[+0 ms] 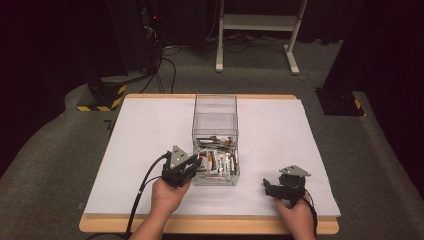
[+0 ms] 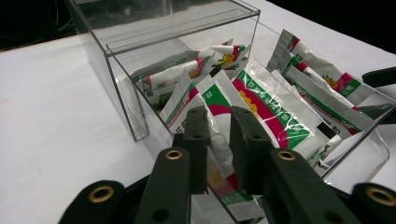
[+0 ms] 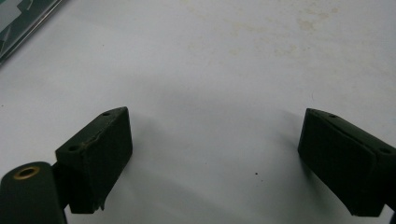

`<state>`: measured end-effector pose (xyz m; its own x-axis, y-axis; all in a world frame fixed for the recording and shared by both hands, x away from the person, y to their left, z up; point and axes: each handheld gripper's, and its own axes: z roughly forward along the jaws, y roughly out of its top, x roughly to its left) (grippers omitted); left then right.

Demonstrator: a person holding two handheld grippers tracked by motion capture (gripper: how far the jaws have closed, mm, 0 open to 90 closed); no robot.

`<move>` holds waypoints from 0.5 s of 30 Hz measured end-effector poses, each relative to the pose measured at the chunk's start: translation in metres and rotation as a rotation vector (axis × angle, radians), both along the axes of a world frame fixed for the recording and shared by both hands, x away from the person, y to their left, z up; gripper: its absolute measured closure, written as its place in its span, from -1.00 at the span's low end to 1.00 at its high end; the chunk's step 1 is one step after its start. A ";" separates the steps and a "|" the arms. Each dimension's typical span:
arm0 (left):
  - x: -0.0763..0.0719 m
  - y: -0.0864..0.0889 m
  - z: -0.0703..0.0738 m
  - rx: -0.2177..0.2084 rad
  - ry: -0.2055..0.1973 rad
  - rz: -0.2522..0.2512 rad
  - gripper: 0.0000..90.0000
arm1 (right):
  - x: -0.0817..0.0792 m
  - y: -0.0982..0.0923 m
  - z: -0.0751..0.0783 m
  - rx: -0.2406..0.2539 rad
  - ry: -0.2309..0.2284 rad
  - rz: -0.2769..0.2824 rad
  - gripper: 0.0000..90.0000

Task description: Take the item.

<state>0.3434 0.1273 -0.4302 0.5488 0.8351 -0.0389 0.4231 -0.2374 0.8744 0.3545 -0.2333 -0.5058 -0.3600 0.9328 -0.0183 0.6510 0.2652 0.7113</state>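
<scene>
Left claw (image 2: 219, 140) sat at the near left corner of the clear box (image 2: 140, 60), jaws drawn close on the top edge of one packet (image 2: 219, 163), pinching it. The left claw's own camera showed the packets (image 2: 275, 107) plainly: white foil with red and green bands and a yellow flower, standing and leaning in the open front half of the box, a few more lying under the covered rear half. From the high view these read as a coloured jumble inside the box (image 1: 215, 130), mid-desk.

Right claw (image 3: 215, 154) was spread wide, jaws well apart, over bare white desk (image 3: 210, 60). High view placed it (image 1: 272, 188) near the front edge of the desk (image 1: 150, 130), right of the box, apart from it.
</scene>
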 end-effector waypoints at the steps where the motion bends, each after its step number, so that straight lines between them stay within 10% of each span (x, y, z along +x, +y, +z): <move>1: 0.000 0.001 0.000 -0.001 -0.001 0.003 0.77 | 0.000 0.000 0.000 -0.001 0.000 0.000 -0.78; 15: -0.003 0.008 -0.003 -0.046 -0.012 0.019 0.98 | -0.001 0.000 0.000 0.000 -0.005 0.002 -0.77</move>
<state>0.3404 0.1350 -0.4333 0.5336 0.8428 -0.0706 0.4163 -0.1891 0.8893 0.3540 -0.2335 -0.5061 -0.3616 0.9321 -0.0205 0.6467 0.2666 0.7146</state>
